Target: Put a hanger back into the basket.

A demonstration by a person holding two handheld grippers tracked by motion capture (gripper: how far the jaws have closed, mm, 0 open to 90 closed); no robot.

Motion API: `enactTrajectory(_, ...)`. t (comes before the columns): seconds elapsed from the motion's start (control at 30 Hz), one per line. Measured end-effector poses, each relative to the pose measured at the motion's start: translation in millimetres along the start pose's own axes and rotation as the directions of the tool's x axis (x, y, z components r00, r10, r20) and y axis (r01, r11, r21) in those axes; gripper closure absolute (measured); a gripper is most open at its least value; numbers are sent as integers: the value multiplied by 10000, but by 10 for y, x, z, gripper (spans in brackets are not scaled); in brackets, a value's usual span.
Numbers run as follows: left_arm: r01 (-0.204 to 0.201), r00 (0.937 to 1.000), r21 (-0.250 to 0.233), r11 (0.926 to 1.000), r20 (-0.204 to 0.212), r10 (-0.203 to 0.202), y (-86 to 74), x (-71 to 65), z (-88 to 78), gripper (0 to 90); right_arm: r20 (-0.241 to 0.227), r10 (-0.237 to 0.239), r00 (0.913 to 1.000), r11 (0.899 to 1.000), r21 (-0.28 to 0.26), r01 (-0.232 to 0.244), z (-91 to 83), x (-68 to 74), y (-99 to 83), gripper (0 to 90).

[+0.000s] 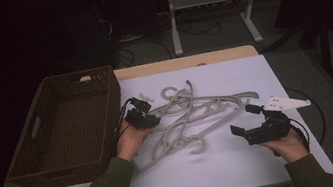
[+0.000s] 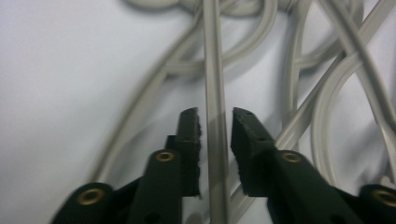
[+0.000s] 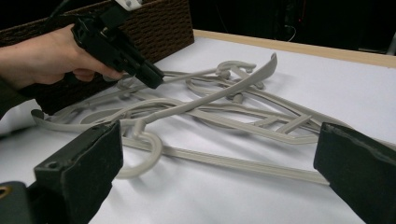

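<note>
Hangers (image 1: 193, 114) tangled; left gripper (image 2: 215, 126) straddles one bar unpressed, right gripper (image 1: 248, 118) gapes.

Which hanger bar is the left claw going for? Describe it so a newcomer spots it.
Start at the brown wicker basket on the table's left; just right of it lies a tangle of grey plastic hangers on the white surface. The left claw straddles one straight grey bar at the tangle's basket-side edge, pads not pressing. Unlike the curved pieces around it, it runs straight between the jaws.
</note>
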State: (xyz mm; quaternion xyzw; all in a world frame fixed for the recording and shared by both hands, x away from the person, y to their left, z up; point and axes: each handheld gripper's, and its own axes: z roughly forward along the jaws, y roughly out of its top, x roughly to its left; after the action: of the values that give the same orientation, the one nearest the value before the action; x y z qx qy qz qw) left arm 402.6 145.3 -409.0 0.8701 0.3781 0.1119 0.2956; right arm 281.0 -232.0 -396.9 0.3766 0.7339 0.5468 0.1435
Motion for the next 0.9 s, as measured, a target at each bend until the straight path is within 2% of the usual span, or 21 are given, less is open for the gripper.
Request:
enactTrajectory(0.03,-40,10000,-225,9997,79,42,25,-22,-14,673,2,-2,10000,10000,-5,2,-1,0,0,8)
enactTrajectory(0.07,-281,9996,-239,9993,30,281,59,-39,-35,641,-1,-9,10000,10000,-18,9,-2,-1,1,8)
enactTrajectory(0.1,-551,9982,-340,9979,233,559,110,-75,-50,631,-7,-7,10000,10000,-24,7,-2,-1,0,8)
enactTrajectory(0.2,-1242,9908,-531,9908,465,1267,252,-182,-58,590,-6,-41,10000,10000,-50,41,-6,-7,-2,8)
enactTrajectory(0.23,-1242,9908,-531,9908,465,1267,252,-182,-58,590,0,-60,10000,10000,-64,60,-8,-7,-2,8)
enactTrajectory(0.3,-1549,9822,-573,9863,984,1600,380,-287,-26,584,-5,-27,10000,10000,-63,27,-13,-5,-2,8)
enactTrajectory(0.33,-1549,9822,-573,9863,984,1600,380,-287,-26,581,-1,-16,10000,10000,-67,16,-14,-5,-2,8)
enactTrajectory(0.37,-1916,9731,-451,9804,1214,1957,477,-371,34,575,-6,9,10000,10000,-68,-10,-16,-6,-1,8)
enactTrajectory(0.4,-1916,9731,-451,9804,1214,1957,477,-371,34,571,-6,14,10000,10000,-79,-14,-16,-8,-1,8)
enactTrajectory(0.47,-2031,9685,-427,9782,1386,2071,578,-457,159,558,-28,-12,10000,10000,-83,12,-13,-10,-2,8)
enactTrajectory(0.5,-2031,9685,-427,9782,1386,2071,578,-457,159,553,-41,-27,10000,10000,-85,27,-11,-10,-3,8)
enactTrajectory(0.53,-1801,9717,-243,9833,1507,1817,657,-512,280,540,-53,-26,10000,10000,-80,26,-9,-8,-4,8)
enactTrajectory(0.57,-1693,9728,-158,9854,1577,1696,691,-532,329,533,-64,-23,10000,10000,-76,22,-8,-7,-5,8)
enactTrajectory(0.63,-1680,9734,-25,9858,1576,1663,724,-546,378,529,-76,-11,10000,10000,-64,11,-8,-7,-5,8)
enactTrajectory(0.67,-1649,9767,146,9862,1415,1612,768,-568,459,531,-76,-37,10000,10000,-86,37,-8,-10,-5,8)
enactTrajectory(0.77,-1512,9802,368,9878,1347,1451,801,-569,539,586,-91,-5,10000,10000,-92,4,-15,-12,-6,8)
enactTrajectory(0.8,-1400,9822,520,9888,1336,1321,815,-563,605,638,-94,-17,10000,9999,-123,16,-21,-17,-5,8)
enactTrajectory(0.87,-1129,9851,450,9926,1354,1059,815,-557,638,684,-106,46,9999,9999,-151,-47,-30,-17,-4,8)
enactTrajectory(0.9,-1129,9851,450,9926,1354,1059,815,-557,638,699,-106,46,9999,9999,-151,-47,-30,-17,-4,8)
